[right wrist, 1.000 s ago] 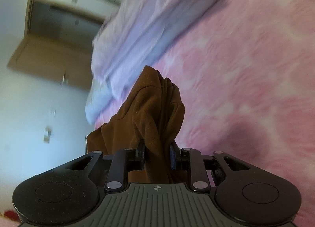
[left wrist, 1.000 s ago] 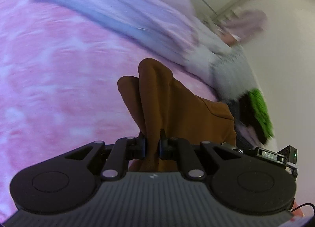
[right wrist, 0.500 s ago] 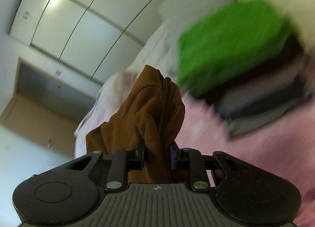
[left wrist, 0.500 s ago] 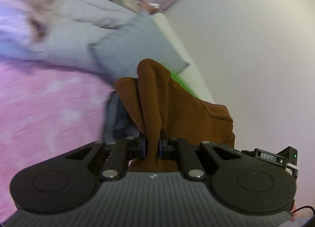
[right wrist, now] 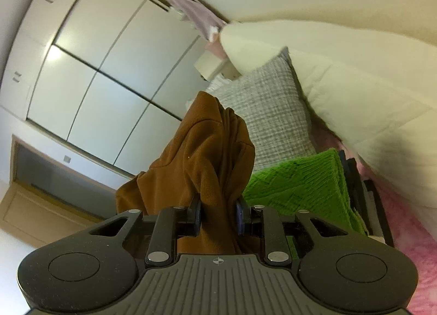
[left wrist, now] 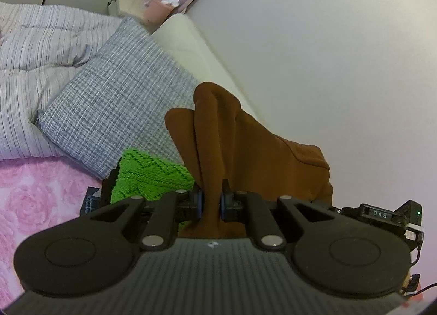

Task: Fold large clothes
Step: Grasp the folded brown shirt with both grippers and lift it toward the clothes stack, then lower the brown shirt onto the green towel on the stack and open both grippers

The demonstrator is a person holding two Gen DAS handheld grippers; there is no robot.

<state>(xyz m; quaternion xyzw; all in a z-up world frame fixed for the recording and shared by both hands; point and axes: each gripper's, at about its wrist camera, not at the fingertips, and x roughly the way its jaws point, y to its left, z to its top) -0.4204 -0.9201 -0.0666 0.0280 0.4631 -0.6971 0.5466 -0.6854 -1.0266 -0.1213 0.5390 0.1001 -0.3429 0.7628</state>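
Left gripper: my jaws are clamped on a bunched fold of the brown garment, which rises up ahead of them.
Right gripper: my jaws are clamped on another bunch of the same garment.
Garment: held up between both grippers, above the bed.
Green knit: folded atop a dark stack, just beyond the garment.
Pillow: grey check, behind the knit.
Bed: pink rose cover, near left.
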